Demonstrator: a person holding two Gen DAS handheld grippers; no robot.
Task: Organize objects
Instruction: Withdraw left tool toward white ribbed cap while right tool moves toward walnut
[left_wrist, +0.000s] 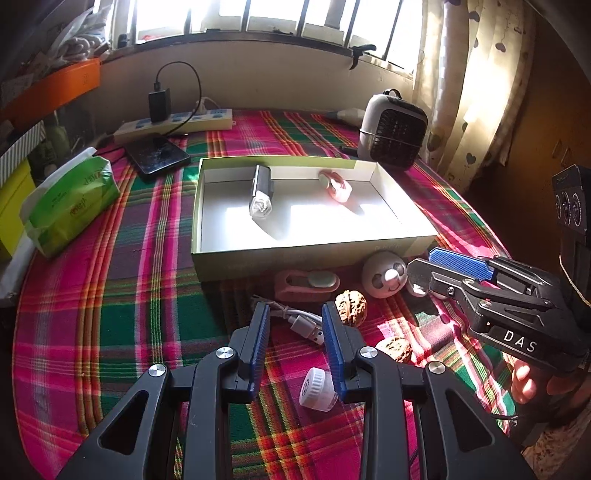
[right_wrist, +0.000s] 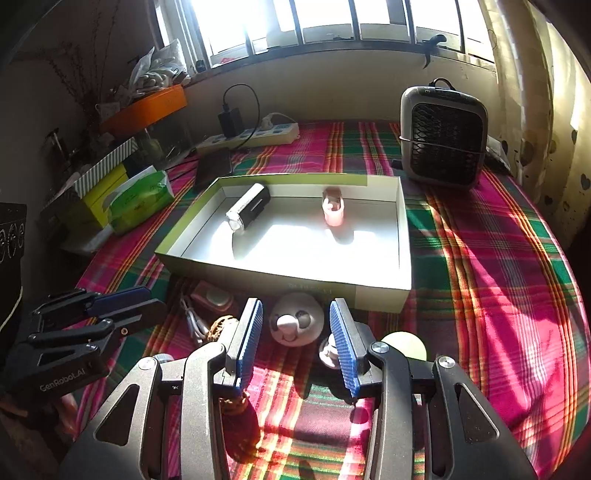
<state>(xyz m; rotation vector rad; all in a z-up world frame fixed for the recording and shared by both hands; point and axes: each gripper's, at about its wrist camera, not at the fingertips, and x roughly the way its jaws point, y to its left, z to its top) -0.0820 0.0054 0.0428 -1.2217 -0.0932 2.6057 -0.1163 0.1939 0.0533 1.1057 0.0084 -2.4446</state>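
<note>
Table: we see a plaid cloth (left_wrist: 110, 295) covering the whole top, running back to the wall under the window.
Box: our open cardboard box (left_wrist: 280, 258) sits in the middle of the table, its long sides parallel to the near edge.
Heater: a small fan heater (right_wrist: 443, 144) stands upright at the far right corner.
Tissue pack: a green pack (left_wrist: 70, 206) lies along the left edge.
Power strip: it (left_wrist: 173, 125) lies at the far edge with a black charger plugged in, a phone (left_wrist: 159, 158) just in front.
Left gripper: ours (left_wrist: 293, 325) hovers over the near edge, jaws apart and empty, above a white USB cable (left_wrist: 303, 321).
Right gripper: ours (right_wrist: 295, 321) is also parted, holding nothing, pointed at the panda ball (right_wrist: 295, 321) in front of the box's near wall.
In the box: a black-and-white flashlight (left_wrist: 260, 192) lies far left; a pink clip (left_wrist: 336, 184) far centre.
Loose items: pink clip (left_wrist: 306, 284), two walnuts (left_wrist: 351, 306), white cap (left_wrist: 317, 387), all near the table's front edge.
</note>
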